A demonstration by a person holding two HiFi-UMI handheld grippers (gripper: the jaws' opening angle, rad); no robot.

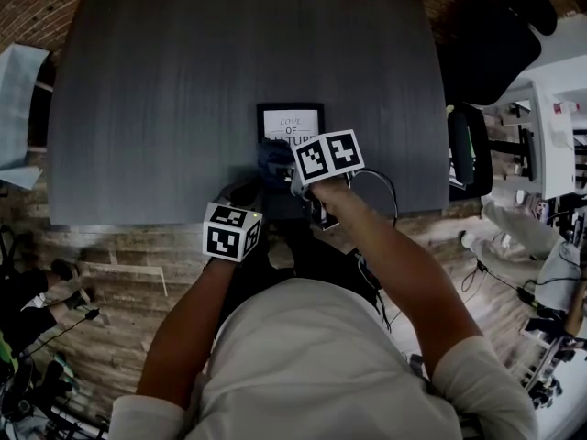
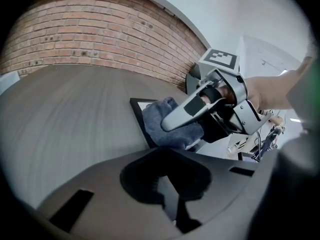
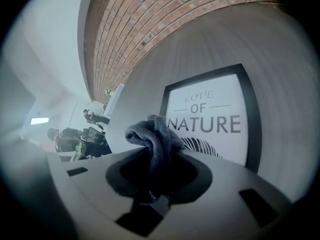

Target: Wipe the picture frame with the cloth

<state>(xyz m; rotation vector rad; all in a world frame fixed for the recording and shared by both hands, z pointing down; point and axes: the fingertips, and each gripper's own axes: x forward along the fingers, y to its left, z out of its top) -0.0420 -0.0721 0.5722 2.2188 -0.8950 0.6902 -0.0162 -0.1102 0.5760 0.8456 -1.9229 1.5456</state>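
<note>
A black picture frame with white printed art lies flat on the dark table, near its front edge. My right gripper is shut on a bunched dark blue cloth, which rests over the frame's near edge. In the right gripper view the cloth hangs between the jaws, with the frame just beyond. My left gripper sits left of the frame at the table's front edge, shut and empty. The left gripper view shows the cloth on the frame under the right gripper.
A black office chair stands at the table's right. A pale sheet lies off the left edge. A brick wall runs behind the table. Cables and equipment clutter the wooden floor to the right.
</note>
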